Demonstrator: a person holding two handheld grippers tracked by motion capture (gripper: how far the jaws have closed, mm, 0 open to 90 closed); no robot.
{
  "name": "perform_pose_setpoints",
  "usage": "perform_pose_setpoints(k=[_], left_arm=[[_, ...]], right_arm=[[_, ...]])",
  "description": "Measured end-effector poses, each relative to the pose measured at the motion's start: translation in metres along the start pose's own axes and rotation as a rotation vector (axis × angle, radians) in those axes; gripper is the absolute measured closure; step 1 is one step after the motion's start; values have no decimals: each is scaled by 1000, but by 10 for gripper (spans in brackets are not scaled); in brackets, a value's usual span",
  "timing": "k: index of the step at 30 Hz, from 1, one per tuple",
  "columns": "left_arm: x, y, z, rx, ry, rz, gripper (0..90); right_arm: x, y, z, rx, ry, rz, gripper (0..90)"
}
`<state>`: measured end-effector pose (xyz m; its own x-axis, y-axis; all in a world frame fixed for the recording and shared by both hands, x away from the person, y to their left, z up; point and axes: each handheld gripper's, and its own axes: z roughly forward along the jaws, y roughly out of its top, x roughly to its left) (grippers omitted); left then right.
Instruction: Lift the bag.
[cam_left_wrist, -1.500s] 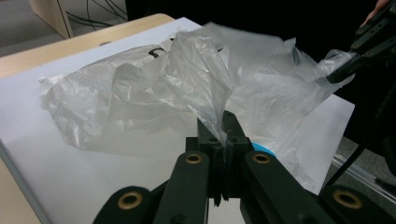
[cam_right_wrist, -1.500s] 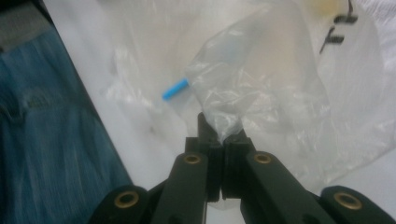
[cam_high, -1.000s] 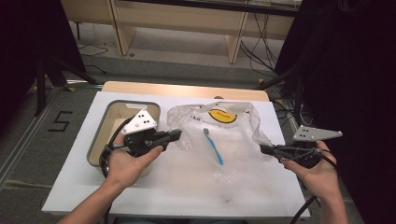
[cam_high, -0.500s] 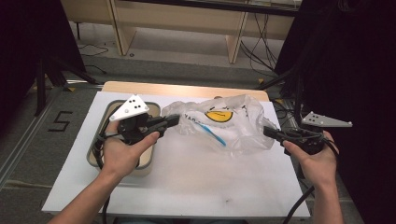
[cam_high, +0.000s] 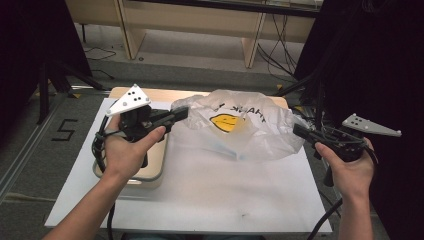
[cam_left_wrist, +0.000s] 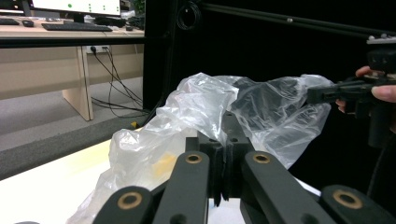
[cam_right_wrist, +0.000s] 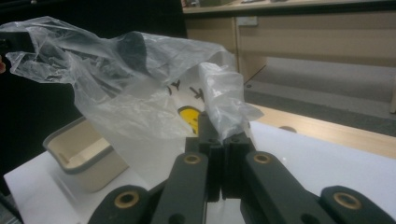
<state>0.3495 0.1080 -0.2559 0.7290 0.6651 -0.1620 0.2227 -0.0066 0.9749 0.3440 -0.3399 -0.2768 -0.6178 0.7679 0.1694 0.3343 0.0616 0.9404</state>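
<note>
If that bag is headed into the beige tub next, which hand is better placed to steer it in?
Probably the left. The left gripper hangs right by the tub with its fingers shut on the plastic bag. The right gripper pinches the bag's far edge, across the table from the tub.

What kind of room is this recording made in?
Probably an office or lab set up for recording: wooden desks with trailing cables, a keyboard under monitors, and black curtains around the table.

Your table (cam_high: 215, 195): white top w/ wood edge at far side. Cream tray (cam_high: 150, 172) sits on it at left. Clear plastic bag (cam_high: 250, 135) hangs w/ its bottom touching mid-table.
</note>
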Motion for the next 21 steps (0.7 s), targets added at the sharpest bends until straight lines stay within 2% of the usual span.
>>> perform_pose_setpoints(k=[3, 7, 14, 21], left_arm=[[4, 3, 1, -13, 1, -18, 892], [5, 7, -1, -32, 7, -18, 892], [5, 16, -3, -51, 4, -14, 892], [13, 24, 4, -47, 21, -17, 892]], right_arm=[[-1, 2, -4, -30, -18, 15, 897], [0, 5, -11, -74, -22, 24, 897], [4, 15, -23, -107, -29, 9, 897], [0, 22, -24, -128, -58, 13, 898]])
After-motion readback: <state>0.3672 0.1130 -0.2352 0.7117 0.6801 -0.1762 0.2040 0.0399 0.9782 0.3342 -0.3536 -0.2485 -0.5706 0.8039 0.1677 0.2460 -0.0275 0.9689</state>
